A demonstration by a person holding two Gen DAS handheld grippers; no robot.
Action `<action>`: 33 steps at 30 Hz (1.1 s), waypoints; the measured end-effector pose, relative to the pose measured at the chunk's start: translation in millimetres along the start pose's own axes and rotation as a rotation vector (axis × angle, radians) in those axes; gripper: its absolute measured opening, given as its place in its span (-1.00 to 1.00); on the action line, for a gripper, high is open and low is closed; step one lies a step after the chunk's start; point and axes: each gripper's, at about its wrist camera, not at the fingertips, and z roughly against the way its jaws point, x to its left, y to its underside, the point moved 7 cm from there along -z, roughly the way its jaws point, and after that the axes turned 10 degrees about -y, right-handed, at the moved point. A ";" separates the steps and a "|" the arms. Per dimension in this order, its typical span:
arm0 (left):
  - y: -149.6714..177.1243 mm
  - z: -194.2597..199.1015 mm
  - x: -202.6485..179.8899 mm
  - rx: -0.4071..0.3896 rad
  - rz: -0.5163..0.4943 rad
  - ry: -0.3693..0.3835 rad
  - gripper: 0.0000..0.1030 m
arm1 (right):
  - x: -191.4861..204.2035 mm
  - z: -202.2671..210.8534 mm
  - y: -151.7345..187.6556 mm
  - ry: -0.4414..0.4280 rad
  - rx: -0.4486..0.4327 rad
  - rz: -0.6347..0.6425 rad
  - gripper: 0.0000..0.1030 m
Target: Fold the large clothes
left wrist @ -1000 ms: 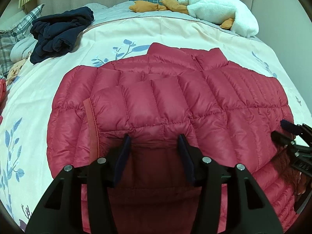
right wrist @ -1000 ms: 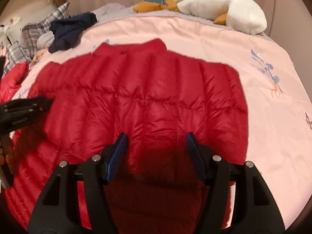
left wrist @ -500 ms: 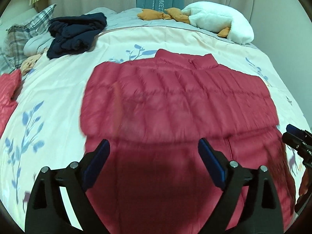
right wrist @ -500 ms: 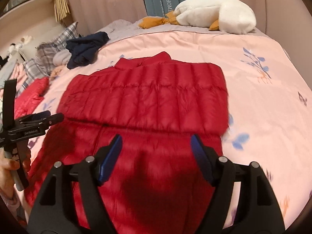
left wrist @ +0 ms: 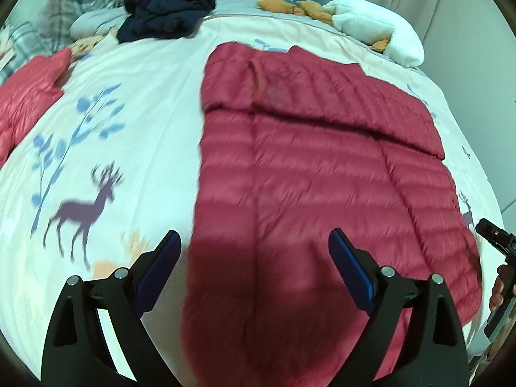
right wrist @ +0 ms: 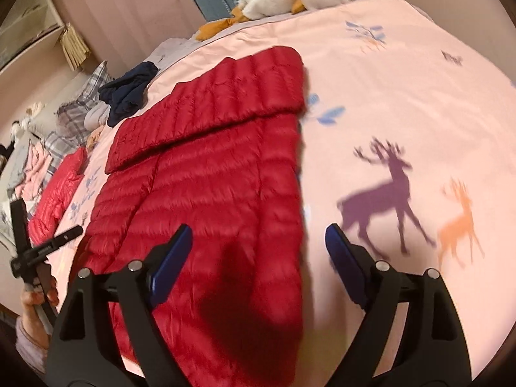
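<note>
2 grippers hang above the bed, both with the jaws spread wide and nothing between them. The left gripper (left wrist: 253, 258) looks forward over the red down jacket (left wrist: 316, 167), which lies flat on the printed bedcover (left wrist: 129, 122), directly ahead of and below the tool. The far part of the jacket is already turned over toward the near side, so 1 raised fold edge runs across the garment from left to right. The long axis of the jacket runs away from the tool, from the near hem toward the collar end at the far side.

In the right wrist view, the right gripper (right wrist: 258, 248) stands over the right edge of the jacket (right wrist: 206, 187); its left finger is above the red fabric and its right finger is above the bare cover (right wrist: 403, 103). The left tool sits more over the left half of the near hem, with its left finger just beyond the jacket's left edge.

I judge that the next fold takes the near hem, and each gripper is nearest to its own corner. The hem itself is in shadow under the tools, so the exact corners are hard to see.
</note>
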 end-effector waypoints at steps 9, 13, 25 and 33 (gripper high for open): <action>36.1 0.7 18.0 0.055 0.057 0.017 0.80 | 3.7 3.1 30.3 -0.044 0.053 -0.032 0.69; 48.7 -1.2 17.3 0.090 0.084 0.076 0.80 | 6.1 -6.6 43.1 -0.058 0.107 -0.046 0.69; 76.4 12.9 8.6 0.130 0.124 0.349 0.96 | 20.4 -8.8 55.7 -0.219 0.146 -0.096 0.73; 59.7 7.0 -0.8 0.133 0.236 0.504 0.91 | 32.0 -30.0 41.0 -0.320 0.140 -0.155 0.66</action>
